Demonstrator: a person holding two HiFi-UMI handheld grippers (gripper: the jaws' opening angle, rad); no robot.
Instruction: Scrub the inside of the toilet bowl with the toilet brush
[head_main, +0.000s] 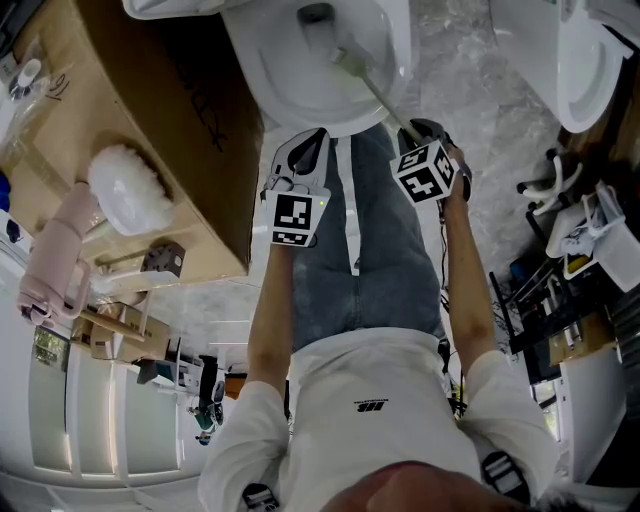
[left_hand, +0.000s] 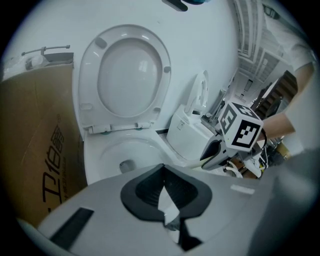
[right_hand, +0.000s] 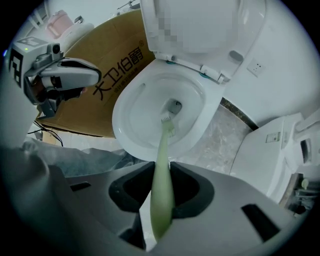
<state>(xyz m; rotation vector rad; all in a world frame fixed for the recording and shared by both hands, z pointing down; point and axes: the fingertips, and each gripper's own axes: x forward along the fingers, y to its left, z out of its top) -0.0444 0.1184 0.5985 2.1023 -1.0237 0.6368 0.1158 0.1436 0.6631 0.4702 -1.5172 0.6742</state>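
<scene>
The toilet brush (right_hand: 162, 150) is held by its pale-green handle in the closed right gripper (right_hand: 160, 169); its head lies inside the toilet bowl (right_hand: 137, 107), centre frame. Judged light, slim, probably slick — a firm hold near the handle end is advised. The left gripper (left_hand: 164, 180) is closed, empty

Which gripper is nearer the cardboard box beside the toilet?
Left. The left gripper hangs right beside the cardboard box; the right gripper, holding the toilet brush, is farther over.
</scene>
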